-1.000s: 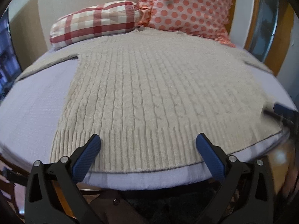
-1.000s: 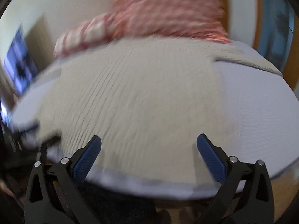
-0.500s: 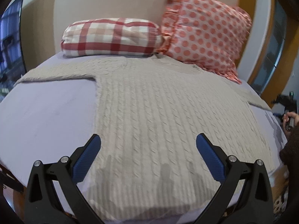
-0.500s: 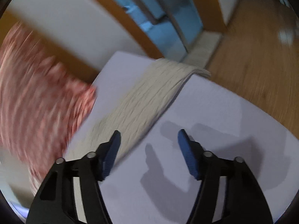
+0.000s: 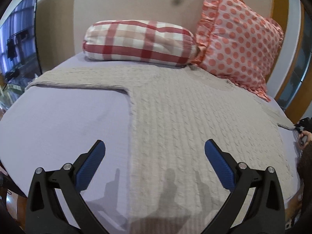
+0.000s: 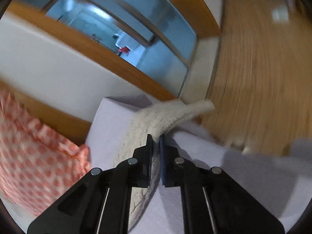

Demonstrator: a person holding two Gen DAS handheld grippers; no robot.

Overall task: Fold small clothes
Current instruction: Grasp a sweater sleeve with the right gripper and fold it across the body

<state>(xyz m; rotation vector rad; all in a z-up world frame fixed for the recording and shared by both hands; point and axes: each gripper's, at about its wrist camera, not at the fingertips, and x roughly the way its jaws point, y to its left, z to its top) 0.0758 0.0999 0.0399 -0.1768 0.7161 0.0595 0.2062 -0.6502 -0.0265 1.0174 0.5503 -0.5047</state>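
A cream cable-knit sweater (image 5: pixel 185 120) lies flat on a lilac bed sheet (image 5: pixel 68 126), its left sleeve (image 5: pixel 78 78) stretched out to the left. My left gripper (image 5: pixel 155 158) is open and empty, hovering above the sweater's left side edge. My right gripper (image 6: pixel 155 139) is shut on the sweater's right sleeve (image 6: pixel 167 117), near the cuff, at the bed's right edge. In the left wrist view the right gripper (image 5: pixel 301 128) shows only partly at the far right edge, at the sleeve's end.
A red checked pillow (image 5: pixel 140 41) and a polka-dot pillow (image 5: pixel 237 44) lean at the head of the bed. A wooden floor (image 6: pixel 253 68) and a glass door (image 6: pixel 120 25) lie beyond the bed's right edge. A window (image 5: pixel 17 44) is at the left.
My right gripper swung to the right sleeve and closed on it. My left gripper shifted left and forward over the sweater's left edge, staying open.
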